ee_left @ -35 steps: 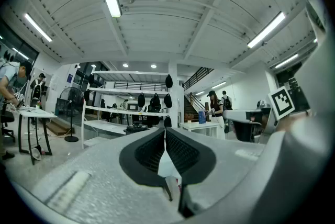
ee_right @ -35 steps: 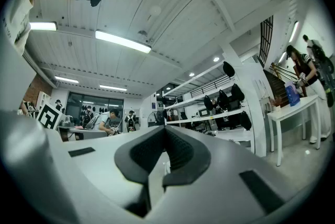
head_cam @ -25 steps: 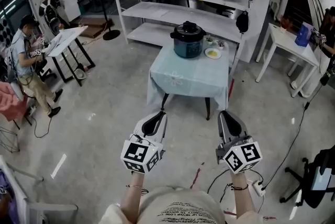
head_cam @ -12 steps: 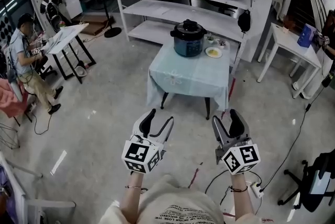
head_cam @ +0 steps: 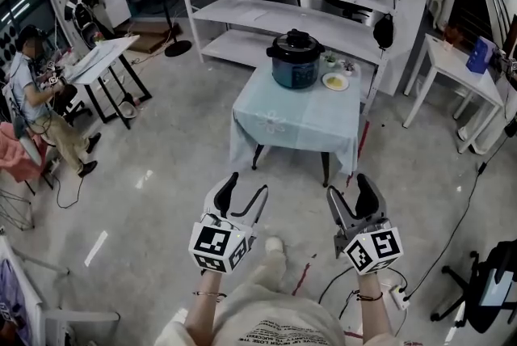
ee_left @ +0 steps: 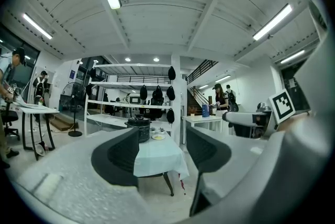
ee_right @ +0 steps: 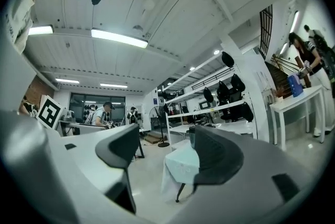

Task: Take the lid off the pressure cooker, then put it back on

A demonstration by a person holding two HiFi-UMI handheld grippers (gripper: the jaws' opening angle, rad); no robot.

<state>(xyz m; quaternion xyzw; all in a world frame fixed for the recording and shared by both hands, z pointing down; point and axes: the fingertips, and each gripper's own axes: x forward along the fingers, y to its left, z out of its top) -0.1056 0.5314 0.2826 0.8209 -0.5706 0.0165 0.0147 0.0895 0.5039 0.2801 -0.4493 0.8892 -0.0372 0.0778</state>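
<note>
Left gripper [head_cam: 246,190]: closed a second ago, jaws have just been opening, nothing between them.
Right gripper [head_cam: 349,189]: likewise, spread wide, empty.
Pressure cooker [head_cam: 296,61]: lidded, well ahead of both.

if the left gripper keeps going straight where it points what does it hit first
Likely the table, at its draped front, after crossing floor; depth is unclear. The cooker sits higher, further back. The left gripper, jaws just opening, holds nothing.

bright ceiling strip lights, fisheye-warped edges
</note>
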